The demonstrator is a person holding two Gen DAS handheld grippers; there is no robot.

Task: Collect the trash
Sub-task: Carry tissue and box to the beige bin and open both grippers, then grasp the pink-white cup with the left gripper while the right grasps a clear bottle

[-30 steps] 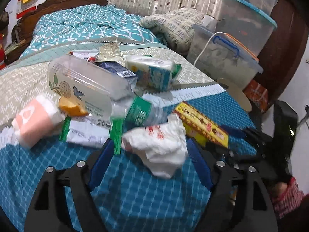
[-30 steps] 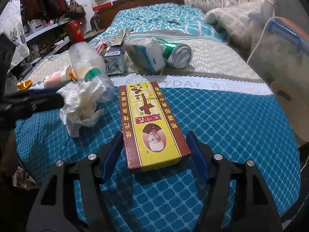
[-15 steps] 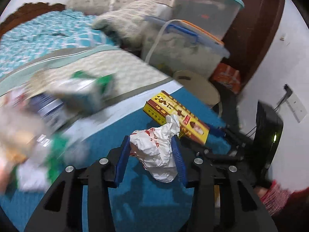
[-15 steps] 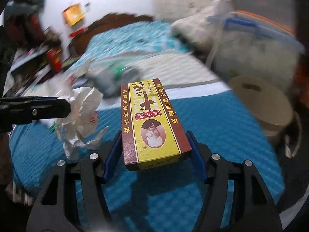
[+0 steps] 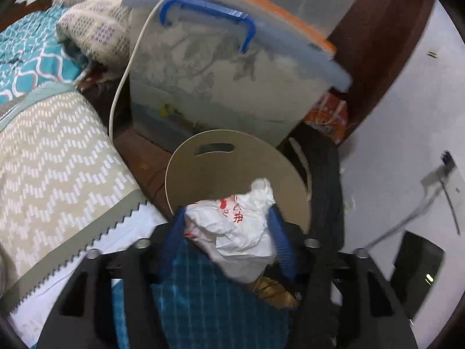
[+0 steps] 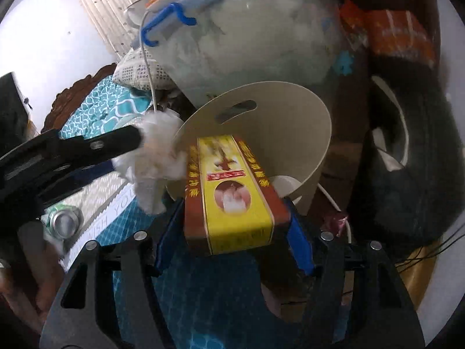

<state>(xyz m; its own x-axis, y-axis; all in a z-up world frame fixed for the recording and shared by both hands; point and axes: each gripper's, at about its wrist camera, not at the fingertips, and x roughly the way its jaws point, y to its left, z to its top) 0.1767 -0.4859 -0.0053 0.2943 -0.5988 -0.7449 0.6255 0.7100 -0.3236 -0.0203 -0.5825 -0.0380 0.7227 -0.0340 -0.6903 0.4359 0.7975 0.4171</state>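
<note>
Your bed [image 5: 58, 157], with its teal and chevron covers, fills the 8 o'clock side of the left wrist view, its corner ending just short of the bin. Behind, at 12 o'clock, the big clear storage box [image 5: 226, 87] with a blue handle leans over a beige waste bin [image 5: 232, 168], which stands on the floor beside the bed. In the right wrist view the bin's open mouth sits at about 1 o'clock from your fingers. Your right hand-held gripper [image 6: 235, 226] is clenched on the yellow and brown carton [image 6: 229, 192], its far end reaching over the bin's rim; those jaws have just been opening a little, yet the pads still press its sides. Your left hand-held gripper [image 5: 226, 229] has just been opening too, with the crumpled white bag [image 5: 235, 226] between the blue pads and touching both, in front of the bin's near rim. A drink can [image 6: 62, 221] lies on the bed at 9 o'clock.
</note>
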